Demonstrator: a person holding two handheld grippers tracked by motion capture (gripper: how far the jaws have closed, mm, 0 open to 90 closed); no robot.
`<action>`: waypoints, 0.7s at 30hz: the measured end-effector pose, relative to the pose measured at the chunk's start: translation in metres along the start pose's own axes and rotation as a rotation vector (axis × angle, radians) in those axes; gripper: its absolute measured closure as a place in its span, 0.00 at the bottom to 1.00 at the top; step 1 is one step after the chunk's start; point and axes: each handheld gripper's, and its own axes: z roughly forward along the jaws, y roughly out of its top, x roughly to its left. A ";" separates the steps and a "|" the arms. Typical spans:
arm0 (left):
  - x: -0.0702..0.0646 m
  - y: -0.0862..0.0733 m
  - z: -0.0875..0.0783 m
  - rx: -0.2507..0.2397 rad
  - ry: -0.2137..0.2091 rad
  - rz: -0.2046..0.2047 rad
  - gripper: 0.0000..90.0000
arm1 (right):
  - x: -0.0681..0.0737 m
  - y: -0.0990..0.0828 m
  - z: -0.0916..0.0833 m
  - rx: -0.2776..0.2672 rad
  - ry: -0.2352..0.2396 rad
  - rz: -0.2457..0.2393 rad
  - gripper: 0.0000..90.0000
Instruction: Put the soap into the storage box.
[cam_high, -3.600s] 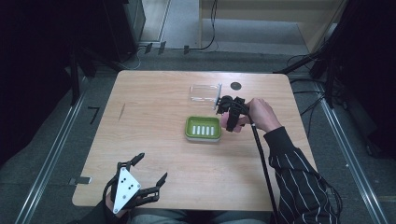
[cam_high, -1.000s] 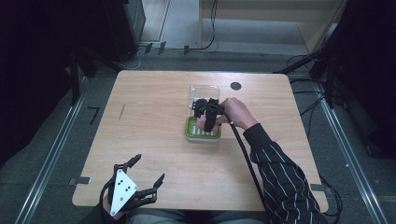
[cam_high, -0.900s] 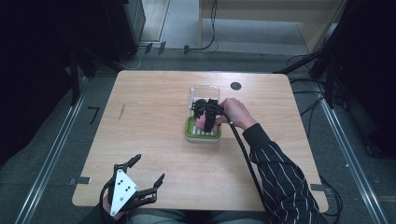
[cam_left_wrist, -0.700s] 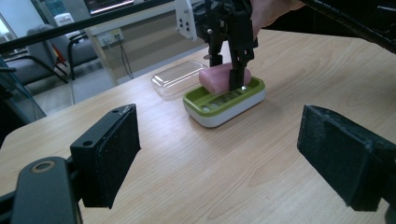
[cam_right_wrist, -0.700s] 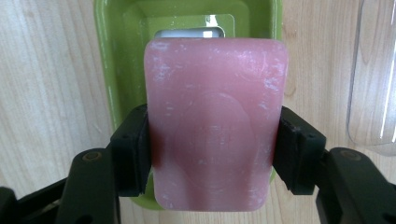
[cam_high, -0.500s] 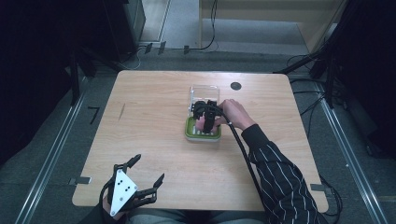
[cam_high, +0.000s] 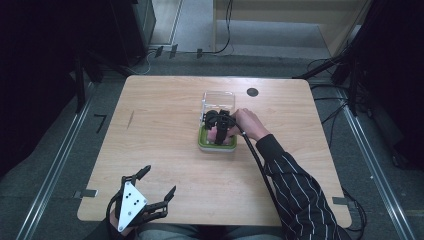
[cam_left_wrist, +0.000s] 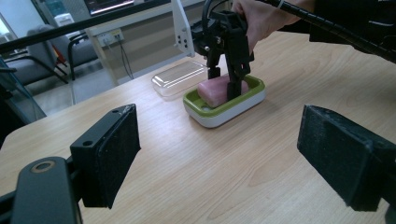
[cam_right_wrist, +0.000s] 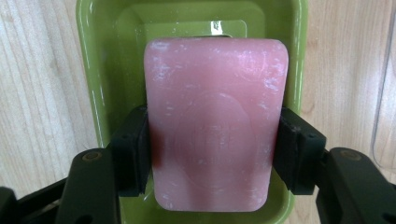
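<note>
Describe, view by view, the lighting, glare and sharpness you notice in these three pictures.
High view: lit table, surroundings nearly black. Left gripper view: near pads soft, soap dish sharper. Right gripper view: small glare spot on the green dish, pink soap evenly lit.

A light wooden table (cam_high: 165, 125) stands on a grey floor (cam_high: 60, 165). At 12 o'clock, black cables (cam_high: 225, 30) lie beside pale wooden furniture (cam_high: 290, 15). At 9 o'clock the room is dark. In the left gripper view, grey chairs (cam_left_wrist: 28, 65) stand at 10 o'clock.
</note>
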 end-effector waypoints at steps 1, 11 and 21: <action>0.000 0.000 0.000 0.000 0.000 0.000 0.15 | 0.000 0.000 0.000 0.003 0.002 0.002 0.43; 0.000 0.000 0.000 0.001 -0.001 0.001 0.15 | -0.001 -0.001 0.002 -0.004 -0.002 0.009 0.43; 0.000 0.000 0.000 0.002 -0.002 0.002 0.15 | 0.000 -0.001 0.003 -0.001 0.003 -0.004 0.43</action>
